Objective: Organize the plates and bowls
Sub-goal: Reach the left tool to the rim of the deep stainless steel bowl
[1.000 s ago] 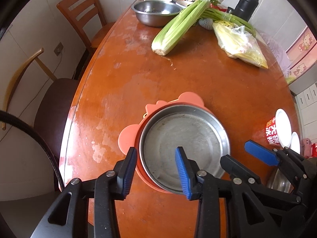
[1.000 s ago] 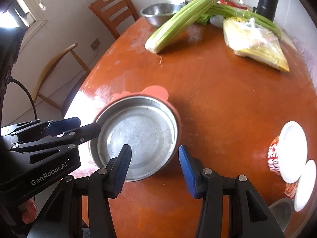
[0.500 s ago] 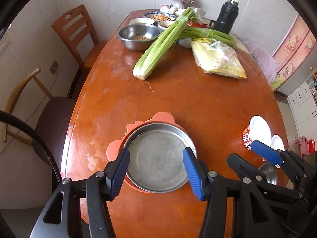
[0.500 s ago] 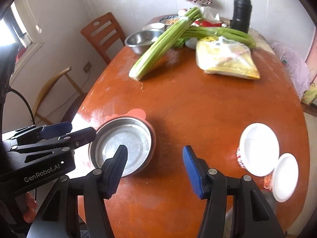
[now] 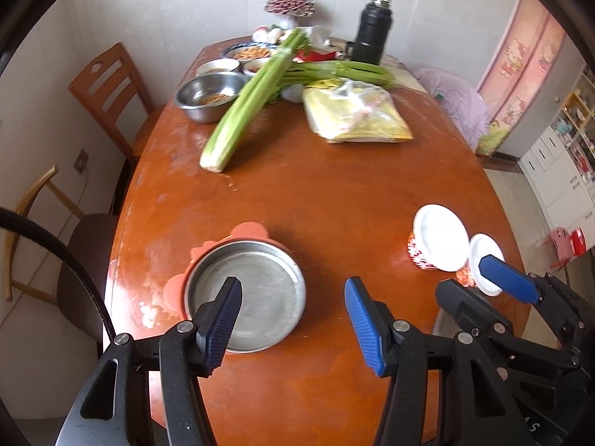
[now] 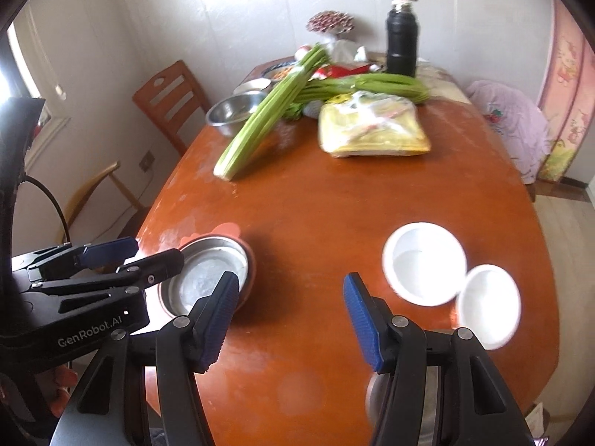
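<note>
Both the left gripper (image 5: 293, 319) and right gripper (image 6: 290, 316) hang empty, jaws just opened partway, above the bench (image 5: 334, 193). Below the left, the steel plate (image 5: 256, 290) sits in the pink plate (image 5: 208, 256); white bowls (image 6: 424, 264) lie right.

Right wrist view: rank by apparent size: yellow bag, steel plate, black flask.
1. yellow bag
2. steel plate, partly hidden by the grippers
3. black flask, farthest from the camera, so its true size is unsure

One steel plate (image 5: 245, 293), one pink plate (image 5: 176, 290), two white bowls (image 6: 424, 264), two chairs (image 5: 108, 93)
</note>
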